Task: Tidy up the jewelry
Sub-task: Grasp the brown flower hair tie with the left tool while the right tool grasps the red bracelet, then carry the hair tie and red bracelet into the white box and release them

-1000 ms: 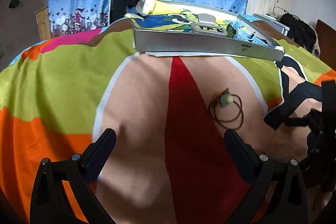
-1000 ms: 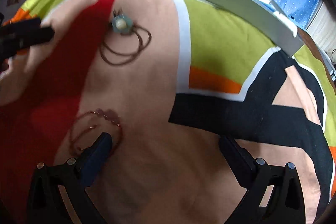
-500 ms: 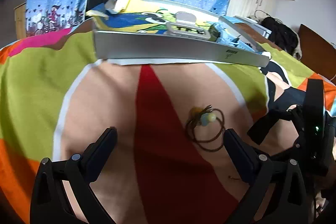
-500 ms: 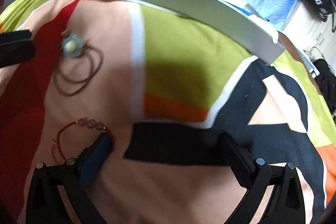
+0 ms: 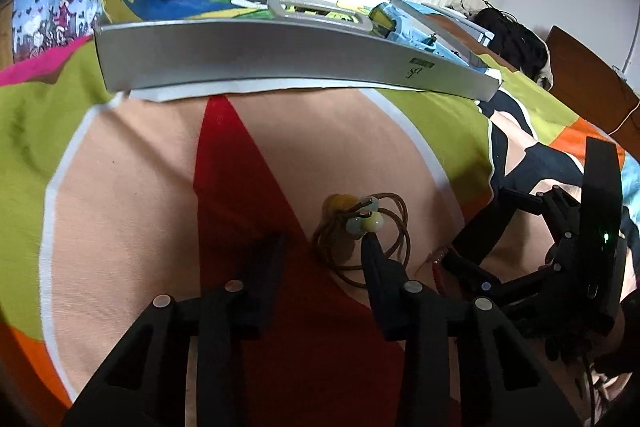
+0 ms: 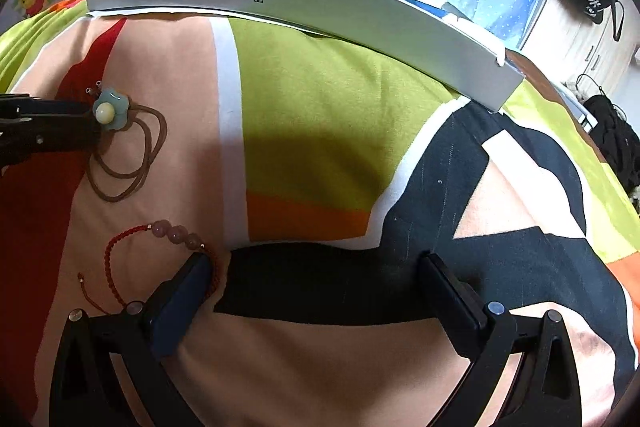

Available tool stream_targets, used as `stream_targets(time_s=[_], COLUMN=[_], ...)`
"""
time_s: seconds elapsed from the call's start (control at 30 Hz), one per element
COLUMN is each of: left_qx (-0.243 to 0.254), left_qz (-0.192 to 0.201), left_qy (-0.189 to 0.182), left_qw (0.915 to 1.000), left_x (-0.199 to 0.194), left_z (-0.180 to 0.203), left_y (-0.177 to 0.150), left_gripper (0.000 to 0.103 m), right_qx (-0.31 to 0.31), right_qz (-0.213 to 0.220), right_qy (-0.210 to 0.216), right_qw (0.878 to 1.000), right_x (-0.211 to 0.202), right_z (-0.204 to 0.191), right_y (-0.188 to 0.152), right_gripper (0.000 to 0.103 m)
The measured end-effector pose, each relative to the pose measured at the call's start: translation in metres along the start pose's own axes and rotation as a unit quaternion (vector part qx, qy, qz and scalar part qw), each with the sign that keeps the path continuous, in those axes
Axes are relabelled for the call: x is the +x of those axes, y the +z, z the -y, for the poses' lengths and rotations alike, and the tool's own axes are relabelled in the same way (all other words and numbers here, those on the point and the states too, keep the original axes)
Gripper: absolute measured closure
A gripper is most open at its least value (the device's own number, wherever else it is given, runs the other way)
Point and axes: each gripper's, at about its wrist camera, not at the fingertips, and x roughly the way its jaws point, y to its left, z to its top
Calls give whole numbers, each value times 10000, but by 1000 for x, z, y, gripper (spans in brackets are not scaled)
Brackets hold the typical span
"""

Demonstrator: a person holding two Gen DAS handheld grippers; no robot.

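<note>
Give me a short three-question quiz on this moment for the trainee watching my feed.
1. True or false: the red bracelet already lies inside the white box.
2. Which piece is the left gripper closest to? A) the flower pendant necklace B) the red bracelet C) something in the box
3. Fill in: the right gripper has its jaws ____ above the bedspread.

Key: 1. False, it lies on the bedspread beside the right gripper's left finger. 2. A, one fingertip sits right at the pendant. 3. Open, holding nothing.
</note>
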Motion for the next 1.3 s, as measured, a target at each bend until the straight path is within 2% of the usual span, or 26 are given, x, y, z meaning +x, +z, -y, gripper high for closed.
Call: stream_targets(time_s=[0.07,0.13,0.23,0.3,0.43,0.5,0.6,0.67,0.73,0.8,0.83,1.13,1.3], left_qx=[-44,-79,-171,-220,-249,-264,-297,-300,-283,-265,-251,-183,-198], left_qz=[-44,-110,-190,-215,-218,-225,-232,-229,-204,-182,-166,225,287], left_qy=[-41,-24,-26,-28,-50,-72,-108,-110,-87,-63,-40,316,452], left_qw=[10000,9999,9997,9995,9994,9994,9992,9992,9994,9995,9995,9991,9984], left_x=[1,3,6,6,5,5,4,5,4,3,2,-19,-29], left_z=[-2,-5,-8,-11,-14,-15,-17,-16,-15,-14,-14,-2,5], left_y=[1,1,0,0,-2,-3,-3,-3,-3,-4,-4,-7,-7], left_gripper=[78,90,99,100,101,102,102,102,102,103,103,103,103], right_qx=[-1,-19,-152,-302,-669,-796,-915,-856,-738,-626,-601,-519,-441], right_qz=[38,86,205,300,449,479,494,480,496,555,569,785,909], right_qy=[-30,-7,52,81,132,212,296,387,519,587,614,579,675], right_qw=[10000,10000,9997,9991,9967,9955,9941,9944,9947,9948,9947,9939,9926], right_x=[-4,-11,-16,-22,-28,-29,-30,-30,-29,-29,-26,-40,-44], right_z=[-3,-9,-15,-24,-40,-46,-51,-50,-45,-39,-35,-38,-33], right_y=[-7,-14,-16,-19,-22,-23,-25,-26,-25,-24,-20,-27,-21], right_gripper=[0,3,16,30,48,61,68,69,75,93,96,99,100])
